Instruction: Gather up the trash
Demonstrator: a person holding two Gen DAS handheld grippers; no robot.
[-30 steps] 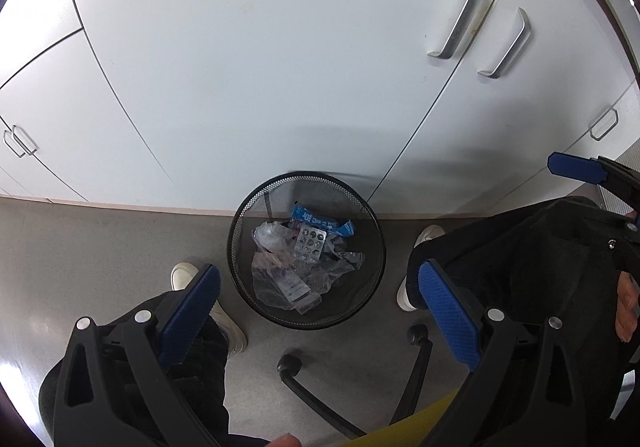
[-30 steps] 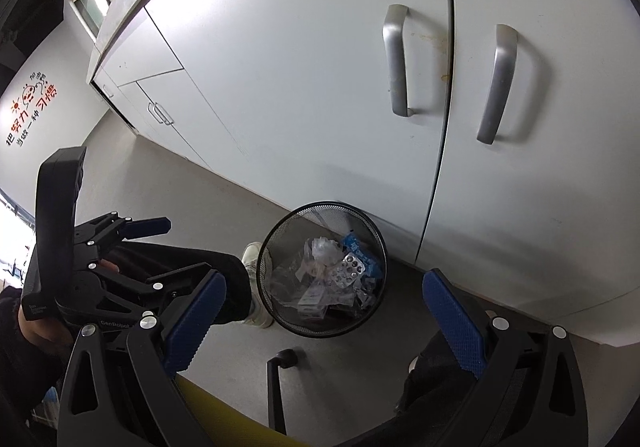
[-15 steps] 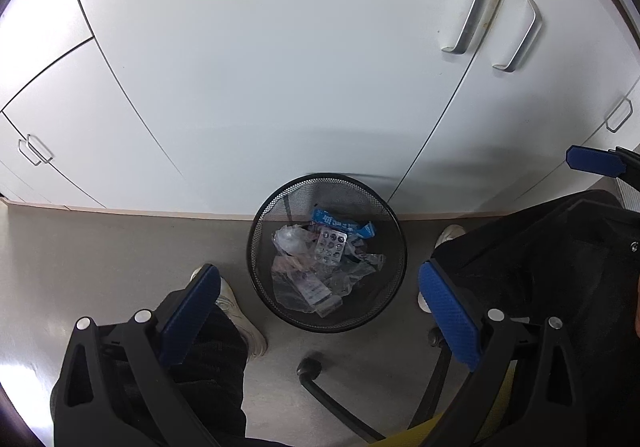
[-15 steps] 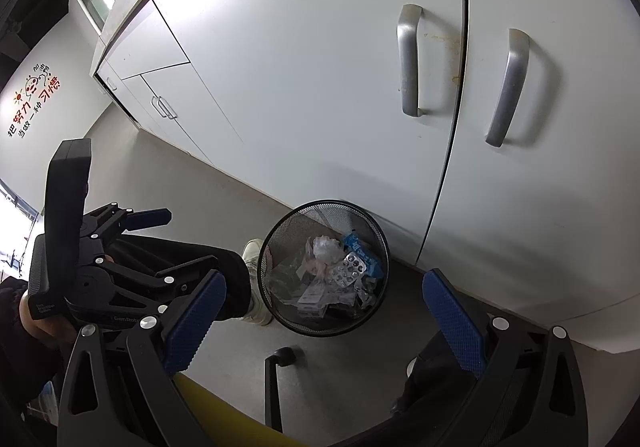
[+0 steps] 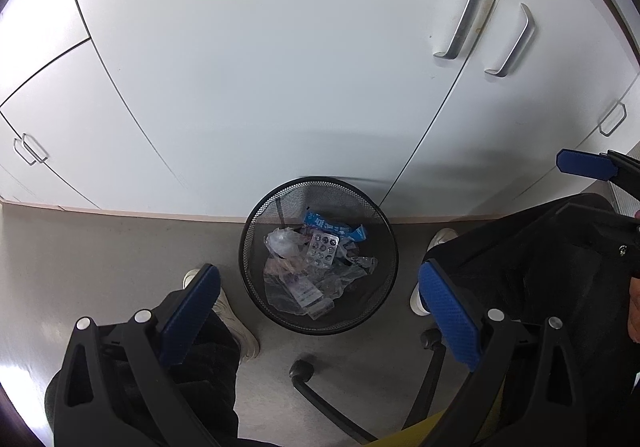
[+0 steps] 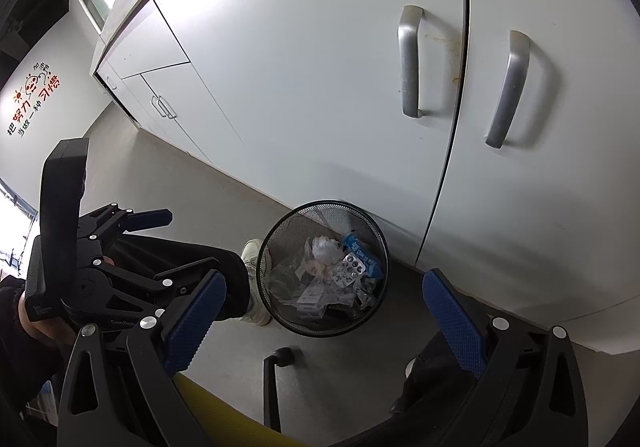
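A black mesh trash bin stands on the floor against white cabinets; it also shows in the right wrist view. Inside lie a blister pack, a blue wrapper and clear plastic wrappers. My left gripper is open and empty, held above the bin. My right gripper is open and empty, also above the bin. The left gripper's body shows at the left of the right wrist view.
White cabinet doors with metal handles stand right behind the bin. The person's legs and white shoes flank the bin. A black chair base with casters and a yellow seat edge lie below. Grey floor stretches left.
Both views have shifted slightly, so the bin sits more to the right and lower in the left wrist view. Both grippers stay open and empty.
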